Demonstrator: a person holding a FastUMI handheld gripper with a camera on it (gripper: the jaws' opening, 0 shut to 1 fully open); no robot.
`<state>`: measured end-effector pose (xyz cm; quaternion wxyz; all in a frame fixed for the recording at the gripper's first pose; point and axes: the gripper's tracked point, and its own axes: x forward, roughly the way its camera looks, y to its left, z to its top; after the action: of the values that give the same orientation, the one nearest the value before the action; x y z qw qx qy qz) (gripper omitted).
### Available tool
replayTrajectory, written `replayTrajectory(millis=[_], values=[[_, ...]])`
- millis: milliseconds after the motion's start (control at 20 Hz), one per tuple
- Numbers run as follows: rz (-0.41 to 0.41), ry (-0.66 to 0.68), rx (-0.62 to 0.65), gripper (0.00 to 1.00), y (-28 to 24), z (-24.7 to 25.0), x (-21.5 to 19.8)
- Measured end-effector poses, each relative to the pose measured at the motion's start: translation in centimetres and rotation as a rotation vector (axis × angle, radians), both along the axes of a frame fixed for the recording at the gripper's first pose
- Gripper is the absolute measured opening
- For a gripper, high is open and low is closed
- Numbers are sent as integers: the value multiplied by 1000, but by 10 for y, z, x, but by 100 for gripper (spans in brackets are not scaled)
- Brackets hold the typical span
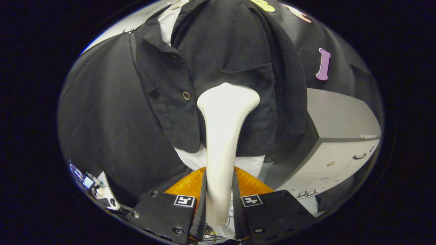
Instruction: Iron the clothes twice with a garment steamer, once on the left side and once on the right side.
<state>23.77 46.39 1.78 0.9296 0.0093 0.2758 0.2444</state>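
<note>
Black shirt [218, 61]: hanging at 12 o'clock beyond the claw, over a white underlayer. Passes completed: cannot tell.
Garment steamer [224, 136]: white, head against the shirt's lower middle; a stroke looks underway.
Claw [219, 200]: narrow, both fingers clamping the steamer's handle.

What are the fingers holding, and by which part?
The gripper fingers clamp the white plastic garment steamer by its narrow handle, its wide head towards the black jacket.

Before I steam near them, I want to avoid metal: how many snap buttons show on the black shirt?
2. One snap sits on the placket beside the steamer head held between the fingers; another higher, below the collar. Folds may hide more.
</note>
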Motion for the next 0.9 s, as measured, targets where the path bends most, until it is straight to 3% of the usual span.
replayTrajectory(millis=[450, 900], values=[[-10, 49, -7, 37, -4, -28, 2], [-11, 0, 50, 36, -11, 23, -18]])
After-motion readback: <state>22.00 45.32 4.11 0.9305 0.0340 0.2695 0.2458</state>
